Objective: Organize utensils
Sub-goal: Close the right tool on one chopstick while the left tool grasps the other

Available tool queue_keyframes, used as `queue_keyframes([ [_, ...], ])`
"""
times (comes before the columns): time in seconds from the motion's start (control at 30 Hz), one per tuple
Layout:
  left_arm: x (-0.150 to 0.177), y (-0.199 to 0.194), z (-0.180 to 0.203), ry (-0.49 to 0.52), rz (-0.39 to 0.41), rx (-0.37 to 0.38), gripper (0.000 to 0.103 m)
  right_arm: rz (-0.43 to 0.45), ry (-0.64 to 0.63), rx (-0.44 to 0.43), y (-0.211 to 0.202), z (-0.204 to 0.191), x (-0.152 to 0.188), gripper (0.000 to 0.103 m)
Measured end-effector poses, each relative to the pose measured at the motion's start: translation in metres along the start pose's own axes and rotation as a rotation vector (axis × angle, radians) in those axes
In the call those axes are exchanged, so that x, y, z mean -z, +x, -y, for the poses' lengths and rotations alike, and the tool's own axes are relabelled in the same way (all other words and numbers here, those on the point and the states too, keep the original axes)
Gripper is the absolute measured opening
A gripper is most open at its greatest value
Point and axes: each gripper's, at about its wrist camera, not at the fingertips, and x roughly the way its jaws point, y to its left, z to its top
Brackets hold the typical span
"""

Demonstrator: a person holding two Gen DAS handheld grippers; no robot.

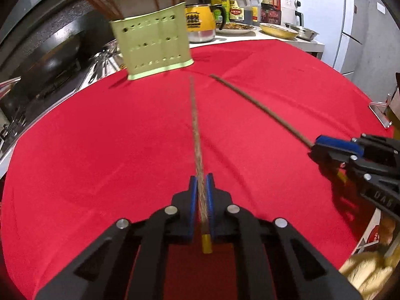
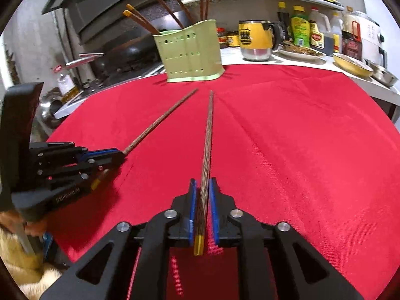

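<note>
Over a red cloth, two grippers each carry one chopstick toward a green holder

Left gripper is clamped tight on a brown chopstick, its yellow end sticking out behind the pads; right gripper has a second chopstick between its pads with a thin gap showing on either side, so whether the pads press it I cannot tell; both sticks point at the holder, tips close together and short of its base; the holder stands upright near the cloth's far edge with several chopsticks leaning in it; bare cloth lies open around both sticks; beyond the far edge a white counter carries a yellow mug, bottles and bowls; a dark wok sits beyond the cloth's left edge
</note>
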Motion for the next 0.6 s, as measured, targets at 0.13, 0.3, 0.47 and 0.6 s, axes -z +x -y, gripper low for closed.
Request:
queue_keyframes([
  [0.13,0.01,-0.008,-0.008,-0.02,0.013,0.009,0.009,0.014,-0.077,0.019,-0.008,-0.013,0.011,0.036],
  [0.3,0.023,-0.017,-0.008,-0.04,0.045,0.059,0.026,0.024,-0.102,0.074,-0.014,-0.019,0.02,0.035],
  [0.47,0.034,-0.024,-0.007,-0.044,0.069,0.067,0.027,0.032,-0.108,0.1,-0.021,-0.018,0.028,0.031],
  [0.6,0.035,-0.023,-0.006,-0.055,0.086,0.056,0.026,0.043,-0.102,0.11,-0.024,-0.017,0.032,0.027],
])
